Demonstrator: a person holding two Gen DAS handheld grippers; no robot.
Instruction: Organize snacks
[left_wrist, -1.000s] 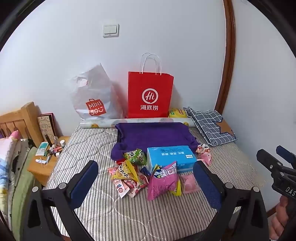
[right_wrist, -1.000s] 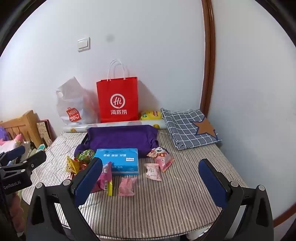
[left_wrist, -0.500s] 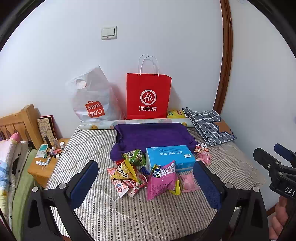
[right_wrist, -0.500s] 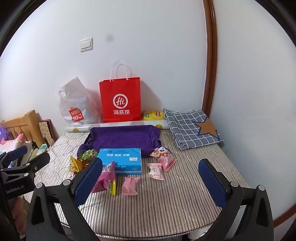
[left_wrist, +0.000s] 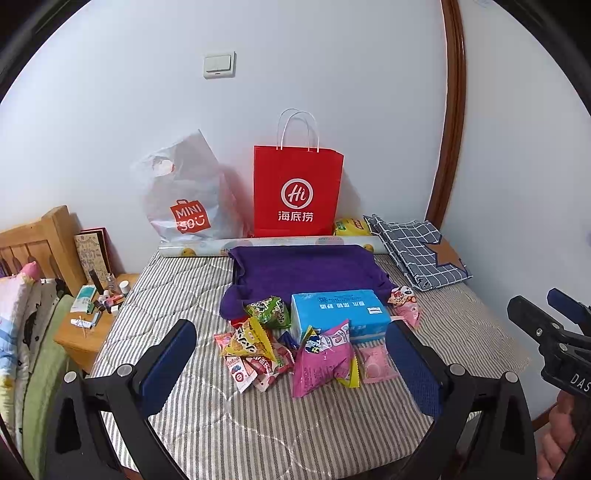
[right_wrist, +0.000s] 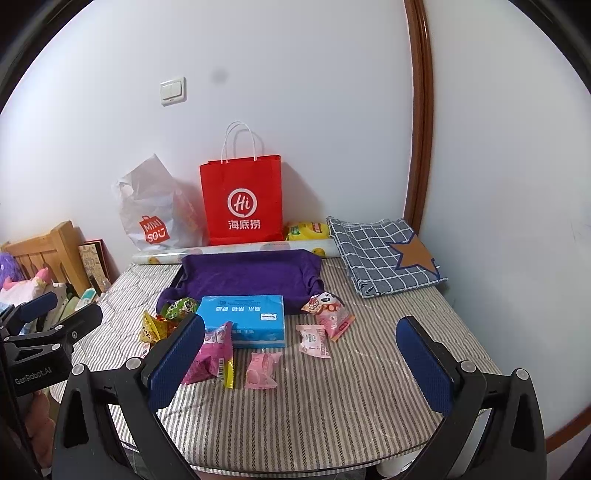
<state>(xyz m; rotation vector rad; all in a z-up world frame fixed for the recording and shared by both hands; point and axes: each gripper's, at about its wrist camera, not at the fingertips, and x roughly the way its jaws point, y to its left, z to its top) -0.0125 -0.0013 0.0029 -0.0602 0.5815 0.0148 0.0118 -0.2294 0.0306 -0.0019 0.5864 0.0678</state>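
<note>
Left wrist view: the left gripper (left_wrist: 291, 365) hangs over the near edge of a striped mattress (left_wrist: 177, 295), its jaws spread wide with nothing between them. Ahead of it lies a heap of snacks: a big pink packet (left_wrist: 323, 360) leaning against a blue box (left_wrist: 338, 310), a yellow packet (left_wrist: 251, 338) to the left, a green packet (left_wrist: 269, 312) behind that, and a small pink sweet (left_wrist: 373, 363) just right of the big pink packet. Another pink packet (left_wrist: 406, 304) lies at the box's right corner. A purple cloth (left_wrist: 303, 269) is spread behind the box. Against the wall stand a red paper bag (left_wrist: 297, 192) and a grey plastic bag (left_wrist: 184, 195), with a checked cloth (left_wrist: 417, 251) folded at the right.

In the right wrist view, the right gripper (right_wrist: 301, 365) also hovers at the mattress edge, wide open and empty. The blue box (right_wrist: 243, 319) sits ahead, left of centre, with two small pink sweets (right_wrist: 262, 369) (right_wrist: 314, 339) on the stripes in front of it. The left gripper (right_wrist: 44, 328) shows at the left edge.
</note>
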